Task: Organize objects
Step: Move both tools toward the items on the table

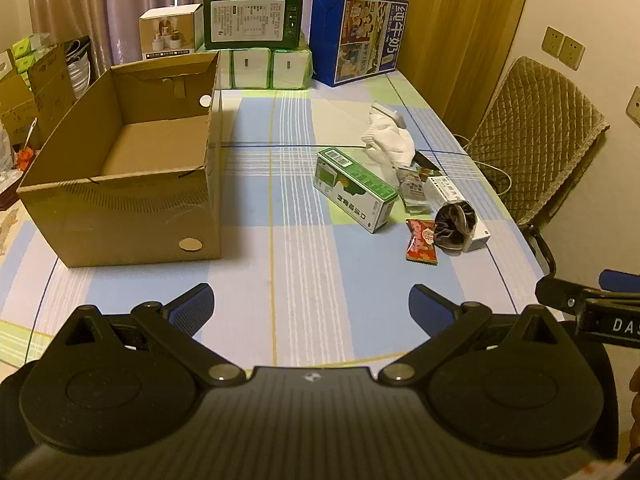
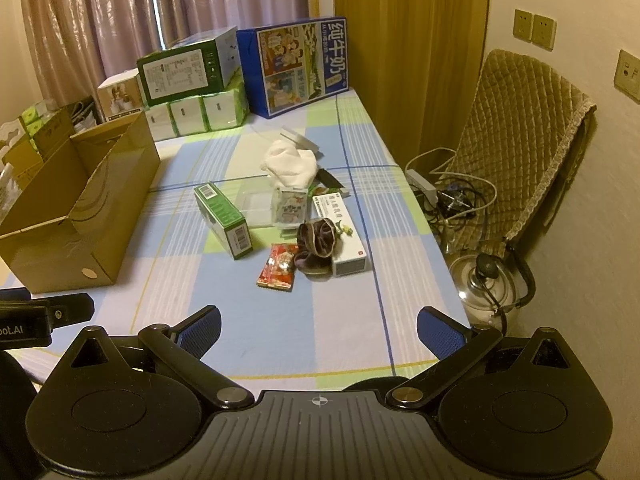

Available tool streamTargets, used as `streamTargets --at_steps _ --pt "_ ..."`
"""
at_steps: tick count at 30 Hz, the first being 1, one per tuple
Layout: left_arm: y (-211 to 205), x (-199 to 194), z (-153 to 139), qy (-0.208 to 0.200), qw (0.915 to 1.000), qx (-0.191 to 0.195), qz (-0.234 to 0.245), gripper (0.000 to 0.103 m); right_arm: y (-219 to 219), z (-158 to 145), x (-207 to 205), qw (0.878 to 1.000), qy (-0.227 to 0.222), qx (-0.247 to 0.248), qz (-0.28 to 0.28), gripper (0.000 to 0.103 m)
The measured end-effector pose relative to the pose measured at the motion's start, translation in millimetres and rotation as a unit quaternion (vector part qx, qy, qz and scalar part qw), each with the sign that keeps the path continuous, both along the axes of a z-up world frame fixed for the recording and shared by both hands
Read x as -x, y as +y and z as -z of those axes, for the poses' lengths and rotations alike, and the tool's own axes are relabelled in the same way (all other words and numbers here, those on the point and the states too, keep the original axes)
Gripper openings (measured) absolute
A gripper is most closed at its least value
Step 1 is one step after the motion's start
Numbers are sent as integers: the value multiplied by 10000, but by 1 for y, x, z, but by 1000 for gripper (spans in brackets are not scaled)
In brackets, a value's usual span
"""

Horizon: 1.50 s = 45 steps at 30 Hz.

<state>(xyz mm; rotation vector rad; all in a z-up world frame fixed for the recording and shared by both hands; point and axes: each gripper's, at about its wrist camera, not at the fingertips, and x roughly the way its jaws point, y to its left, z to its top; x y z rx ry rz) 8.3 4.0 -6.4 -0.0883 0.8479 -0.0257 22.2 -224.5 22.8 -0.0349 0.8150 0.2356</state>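
Both the left gripper [image 1: 310,304] and right gripper [image 2: 318,328] are hovering with fingers spread wide, holding nothing. The clutter is lying right of the empty cardboard box [image 1: 120,196]. The dark scrunchie [image 2: 316,242] is overlapping the white carton [image 2: 340,228], so a grasp there is likely risking dragging both.

Table [image 1: 304,264], checked cloth — cardboard box [image 1: 120,216], green carton [image 1: 354,188], white cloth [image 1: 388,138], red snack packet [image 1: 421,242], stacked boxes [image 1: 256,20] at the far edge.

Right gripper [image 1: 592,304] cut by frame edge; white box [image 2: 344,240] partly under dark pouch [image 2: 316,246].
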Motion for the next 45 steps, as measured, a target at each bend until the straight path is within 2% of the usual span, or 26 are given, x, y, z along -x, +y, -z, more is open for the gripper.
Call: streamTargets --at_steps 15,22,33,45 --pt "-2 -12 9 34 10000 -91 15 102 -5 10 -13 10000 64 -30 51 101" --pt "0 -18 15 66 9998 -103 -164 102 -3 17 -19 9999 135 -31 42 101" --pt "-2 -28 25 81 10000 15 -6 102 -3 26 -28 9997 232 -35 48 101" --pt "-5 -46 34 185 9998 -48 67 102 -10 34 -40 9998 173 -85 53 101"
